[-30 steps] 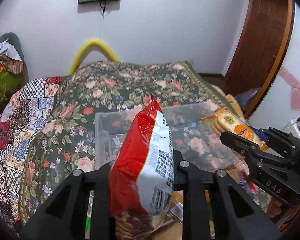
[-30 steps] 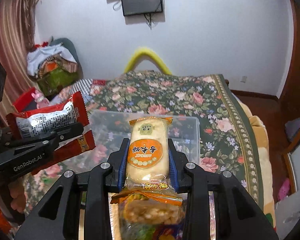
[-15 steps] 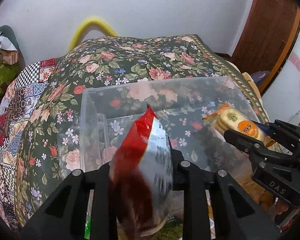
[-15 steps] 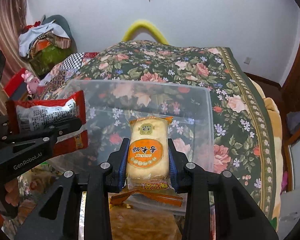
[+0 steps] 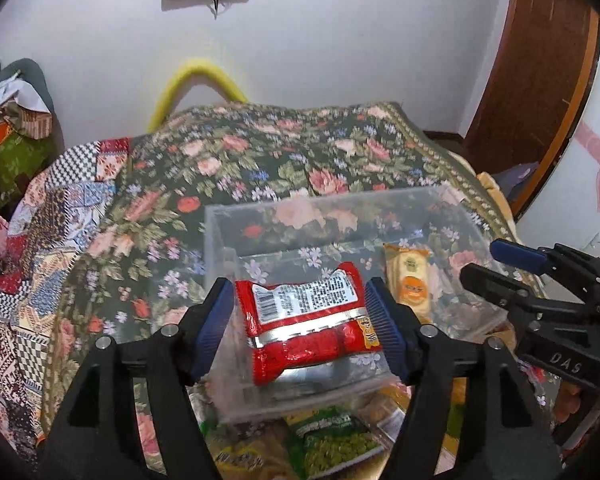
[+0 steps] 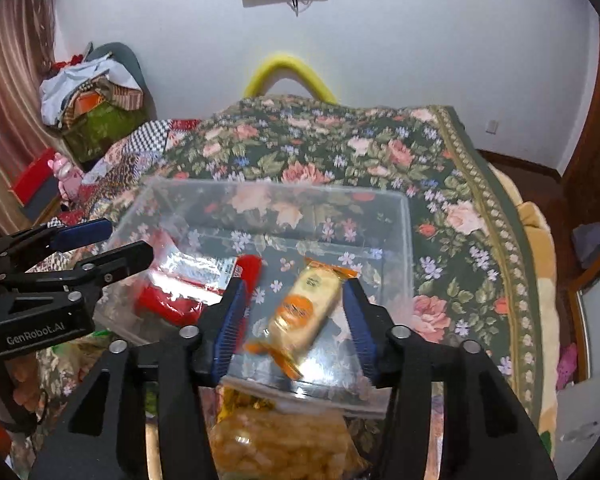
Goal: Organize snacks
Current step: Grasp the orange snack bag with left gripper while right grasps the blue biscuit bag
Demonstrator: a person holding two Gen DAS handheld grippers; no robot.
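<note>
Both wrist cameras sit close behind their fingers, angled down; each shares the clear bin [image 5: 340,216] [image 6: 268,208] just ahead.

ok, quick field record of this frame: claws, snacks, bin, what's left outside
left claw: open, over the bin, red pack between its fingers but not gripped
right claw: open, over the bin, cracker pack loose between its fingers
red pack: in the bin, left side, barcode side up
cracker pack: in the bin, right side, blurred, tilted
bin: clear plastic, on the floral blanket
outside the bin: green snack bag and puffed snack bag by its near wall
</note>
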